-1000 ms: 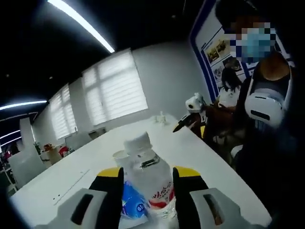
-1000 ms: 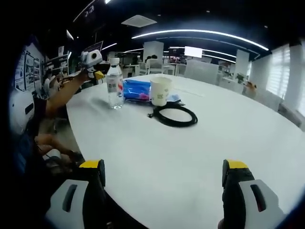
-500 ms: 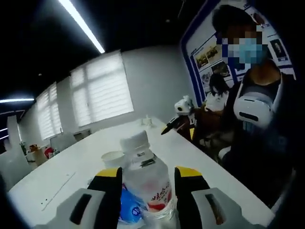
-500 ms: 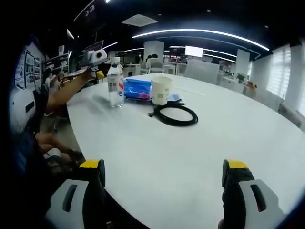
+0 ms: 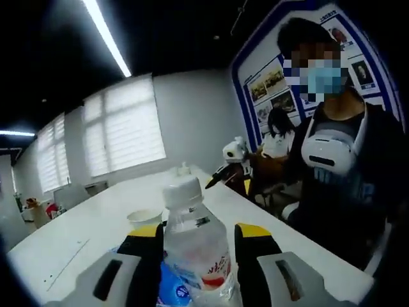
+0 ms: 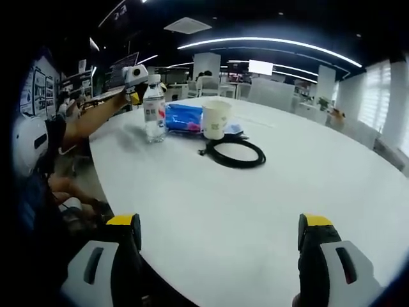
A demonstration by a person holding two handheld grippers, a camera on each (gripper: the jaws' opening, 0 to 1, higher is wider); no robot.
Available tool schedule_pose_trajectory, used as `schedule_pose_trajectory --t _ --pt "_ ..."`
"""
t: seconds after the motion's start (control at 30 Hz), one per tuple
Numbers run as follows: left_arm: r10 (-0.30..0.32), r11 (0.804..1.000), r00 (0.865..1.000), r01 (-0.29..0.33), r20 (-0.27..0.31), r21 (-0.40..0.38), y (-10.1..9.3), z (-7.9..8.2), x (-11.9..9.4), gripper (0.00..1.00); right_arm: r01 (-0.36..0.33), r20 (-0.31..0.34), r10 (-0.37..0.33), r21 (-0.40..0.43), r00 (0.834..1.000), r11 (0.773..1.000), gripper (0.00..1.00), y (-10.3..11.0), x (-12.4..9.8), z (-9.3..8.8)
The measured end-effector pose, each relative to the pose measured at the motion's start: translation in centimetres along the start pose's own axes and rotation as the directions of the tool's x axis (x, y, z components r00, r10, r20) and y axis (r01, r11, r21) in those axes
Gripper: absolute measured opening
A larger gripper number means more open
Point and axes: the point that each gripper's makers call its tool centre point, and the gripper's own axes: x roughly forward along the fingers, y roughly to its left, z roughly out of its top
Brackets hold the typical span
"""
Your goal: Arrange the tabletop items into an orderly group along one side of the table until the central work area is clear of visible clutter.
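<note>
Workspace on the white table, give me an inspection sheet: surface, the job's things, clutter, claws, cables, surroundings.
Surface: white table, bare across the near part in the right gripper view.
Job's things: water bottle upright, blue packet lying behind it, paper cup upright beside the packet, all grouped toward the far left edge.
Clutter: nothing seen beyond those items.
Claws: left claw has its jaws on either side of the bottle; contact cannot be told. Right claw open, holding nothing, low over the near table.
Cables: black coiled cable lying flat in front of the cup.
Surroundings: office with ceiling light strips, blinds on windows, a seated person.
</note>
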Motion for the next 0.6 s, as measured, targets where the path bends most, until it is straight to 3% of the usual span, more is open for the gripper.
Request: schedule_pose_trajectory --t 0.6 --pt "-0.088 0.996 0.996 0.088 0.015 -0.008 0.0 -1.1 0.9 0.44 0.003 -0.011 -0.003 -0.002 1.0 1.0 1.0 -0.2 0.1 -0.2"
